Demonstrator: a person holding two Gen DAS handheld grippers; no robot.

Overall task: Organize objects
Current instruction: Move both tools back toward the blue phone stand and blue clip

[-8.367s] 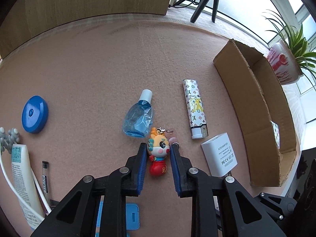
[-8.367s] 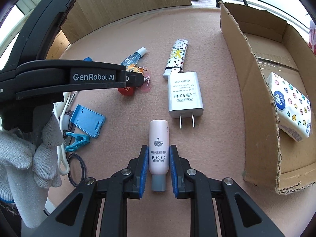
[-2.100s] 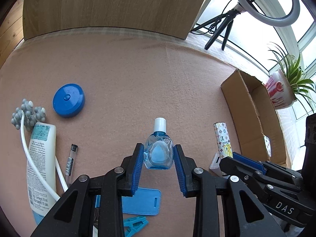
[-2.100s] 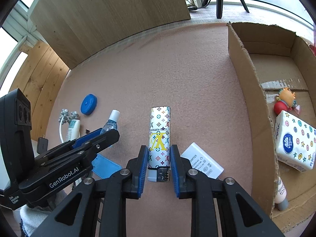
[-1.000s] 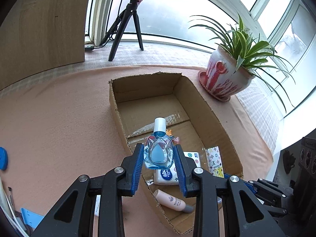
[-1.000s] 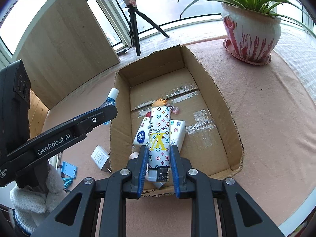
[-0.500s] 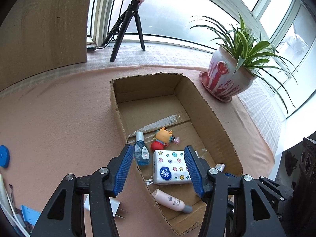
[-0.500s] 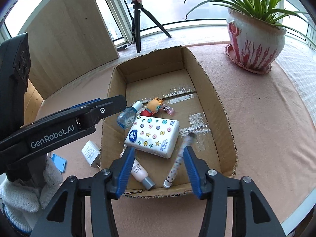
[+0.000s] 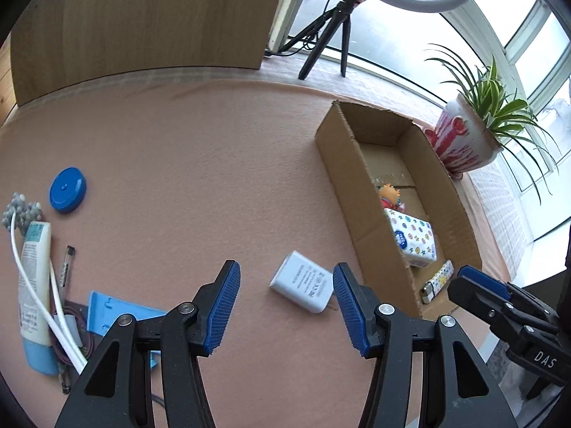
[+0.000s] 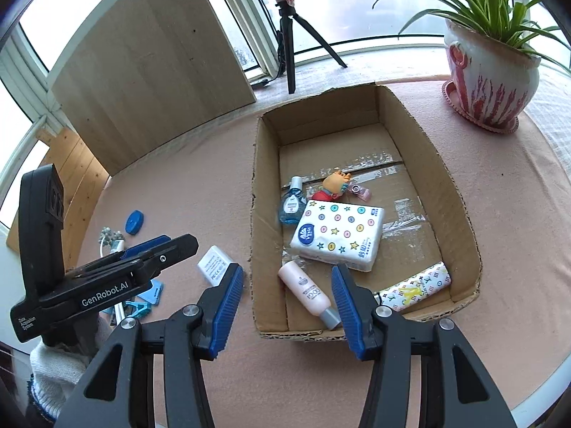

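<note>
1. Left wrist view: the left hand-held gripper point(image 9: 286, 303) hangs over the pink counter point(image 9: 185, 164) with its blue pads spread and nothing between them; the jaws have just been opening.
2. Just beyond its fingertips a white charger point(image 9: 303, 286) lies flat on the counter, close to the near long wall of the cardboard box point(image 9: 342, 178) but outside it.
3. Far left on the counter sit a blue round lid point(image 9: 67, 189), a white tube point(image 9: 33, 285) with a white cable point(image 9: 43, 296) across it, a pen point(image 9: 66, 278) and a blue flat holder point(image 9: 121, 315).
4. Right wrist view: the right hand-held gripper point(image 10: 287, 312) hovers above the near end of the box point(image 10: 460, 214), pads also spread and empty; its jaws too have just been opening.
5. Inside the box lie a blue eye-drop bottle point(image 10: 292, 207) by the left wall, a cartoon figure keychain point(image 10: 333, 185) beside it, a tissue pack point(image 10: 337, 235) with dots and stars in the middle, a pale pink bottle point(image 10: 308, 294) at the near left, and a patterned lighter point(image 10: 415, 289) at the near right corner.
6. The left gripper's black body point(image 10: 107, 278) shows at the left of this view, over the counter outside the box, with a person's white glove point(image 10: 57, 367) under it.
7. A potted plant point(image 10: 492, 71) stands on the counter past the box's right side; a tripod point(image 10: 289, 35) stands behind by the window.
</note>
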